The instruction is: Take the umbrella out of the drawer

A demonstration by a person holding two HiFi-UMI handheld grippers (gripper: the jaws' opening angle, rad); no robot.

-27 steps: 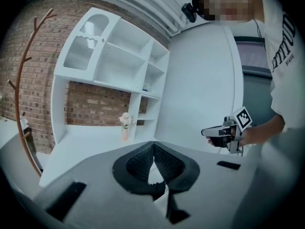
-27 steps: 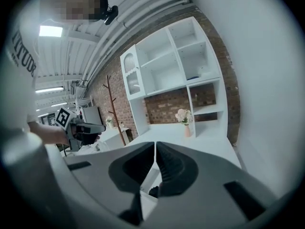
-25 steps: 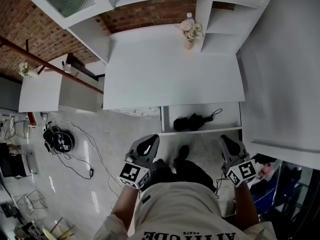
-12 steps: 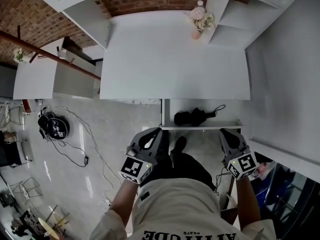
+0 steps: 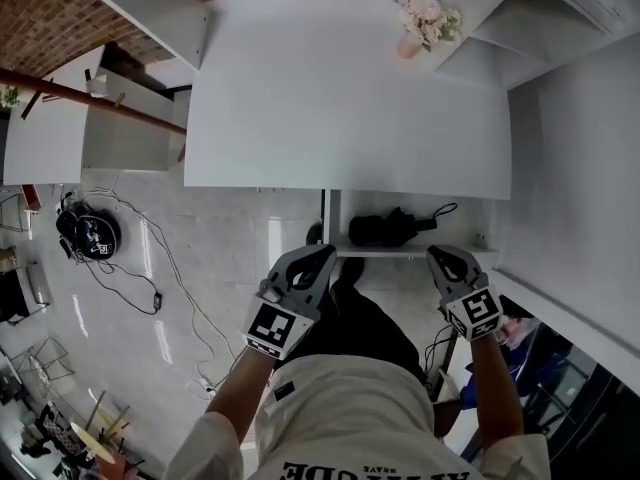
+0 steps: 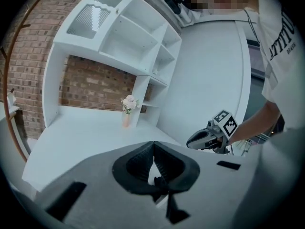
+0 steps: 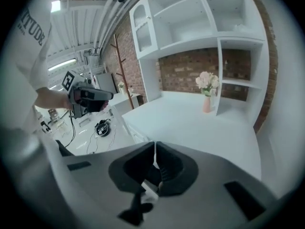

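A black folded umbrella (image 5: 385, 230) with a looped wrist strap lies in the open white drawer (image 5: 410, 252) under the right part of the desk. My left gripper (image 5: 322, 255) hangs just in front of the drawer's left front corner, jaws shut and empty. At the drawer's right front my right gripper (image 5: 437, 254) is shut too, holding nothing. Both are short of the umbrella and apart from it. In the left gripper view my own jaws (image 6: 153, 149) meet, and the right gripper (image 6: 190, 141) shows beyond them. The right gripper view has its jaws (image 7: 155, 151) together and the left gripper (image 7: 109, 95) off to the left.
The white desk (image 5: 340, 98) covers most of the drawer. A vase of flowers (image 5: 420, 18) stands at its far right by white shelves (image 5: 520, 18). A wall runs close on the right. A black device with cables (image 5: 88, 236) lies on the floor at left.
Both grippers have sunk and moved forward to the drawer's front edge. The head view has leaned in, so the desk fills more of the picture. Jaws stay shut.
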